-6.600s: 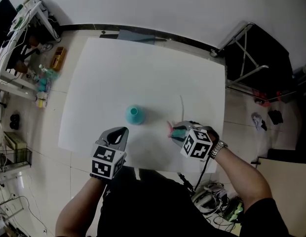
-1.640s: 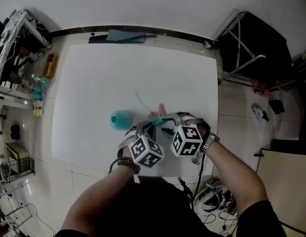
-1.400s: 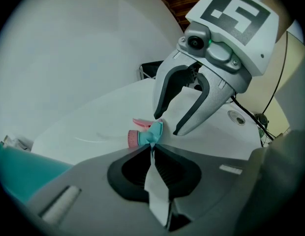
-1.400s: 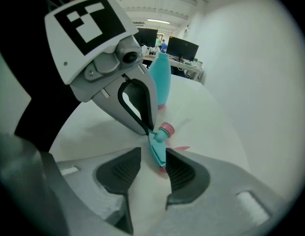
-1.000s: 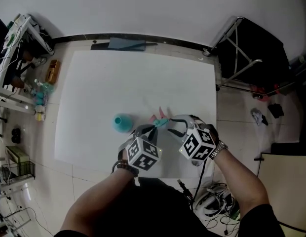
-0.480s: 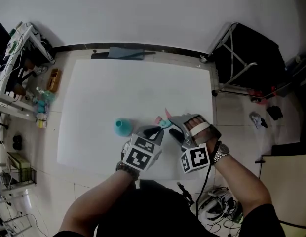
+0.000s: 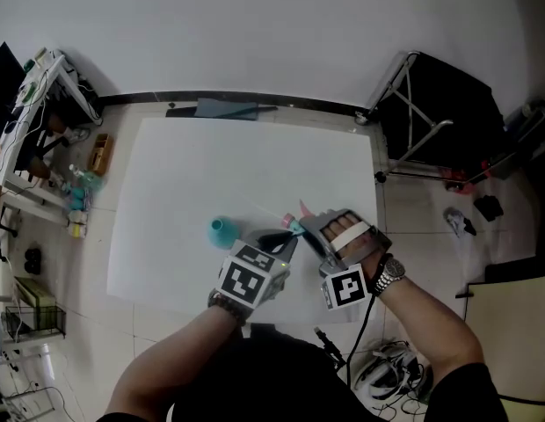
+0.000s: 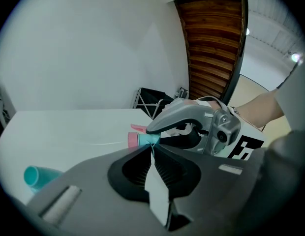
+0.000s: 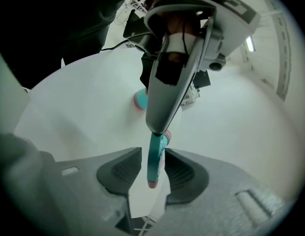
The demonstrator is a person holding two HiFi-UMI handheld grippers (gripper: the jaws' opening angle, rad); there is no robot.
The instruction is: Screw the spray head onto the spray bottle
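The spray head point(image 9: 155, 161), teal with a pink collar point(image 8: 133, 139), is off the table and caught between my two tools, above the near part of the white table point(image 7: 185, 174). My left gripper point(image 8: 152, 146) is clenched tight on a thin teal edge of it, the jaws pressed together with only that sliver between the tips. My right gripper point(image 9: 153, 150) comes at it from the other side. Its jaws have just been closing, and the teal body now stands upright between the pads, grasped, with a pink end hanging low in the gap. In the right gripper view the left tool's long grey finger comes down onto the top of the head. A thin clear dip tube point(image 8: 106, 142) trails from the collar out over the table.

The spray bottle point(image 7: 221, 229), teal too, stands upright on the table just left of my tools, apart from the head, its open neck facing up.

The print that shows is the black-and-white square marker pattern on each cube, one on the left tool point(image 7: 246, 281) and one on the right point(image 7: 346, 289). A watch point(image 7: 388, 273) sits on my right wrist. Past the table's right edge stands a dark folding frame point(image 7: 431, 104).
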